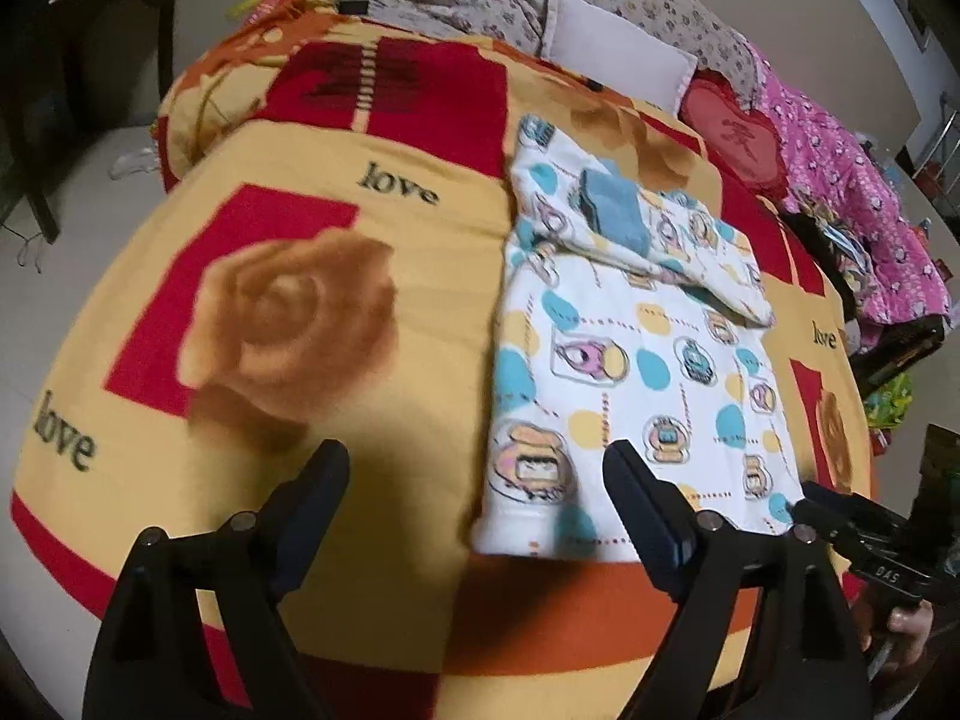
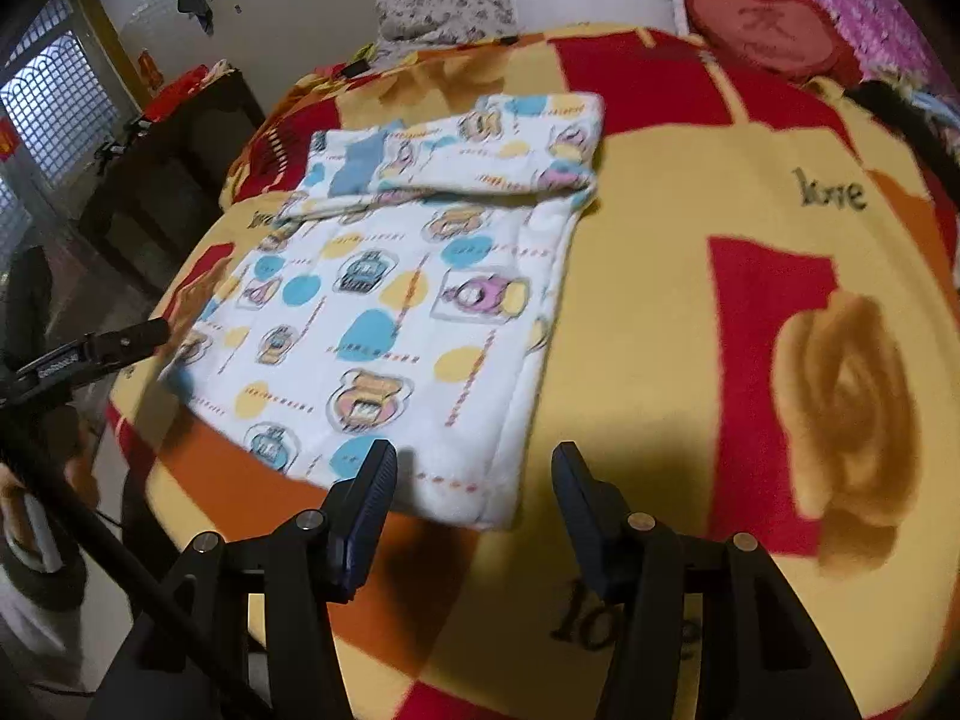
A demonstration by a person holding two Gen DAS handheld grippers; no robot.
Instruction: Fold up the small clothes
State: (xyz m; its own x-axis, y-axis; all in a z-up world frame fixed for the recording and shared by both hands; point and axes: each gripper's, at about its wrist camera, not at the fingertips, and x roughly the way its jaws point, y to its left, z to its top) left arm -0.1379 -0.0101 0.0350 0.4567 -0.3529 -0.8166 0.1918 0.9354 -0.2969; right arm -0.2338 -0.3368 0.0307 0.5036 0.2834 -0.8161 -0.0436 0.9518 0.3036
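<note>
We see a small white garment printed with cartoon figures and blue and yellow dots, lying flat on a yellow-and-red blanket patterned with roses and the word "love". Its far part is folded back over itself, and a blue cuff or collar piece shows on that fold.

In the left wrist view, the left gripper hangs over the blanket with its 2 fingers spread wide and nothing between them; its right finger sits over the garment's near hem, though we cannot tell whether it touches the cloth. This view also catches the right gripper from the side, its tip at the garment's near right corner, with part of a hand behind it.

In the right wrist view, the right gripper is likewise spread apart and empty, with its left finger above the garment at the near edge and its right finger over bare blanket. Here the left gripper appears from the side, at the garment's left edge; it is blurred, so its contact with the cloth is perhaps only apparent.

Only the right wrist view shows the dark cabinet and the barred window beside the bed. Both views show a white pillow and a red heart cushion at the far end.
</note>
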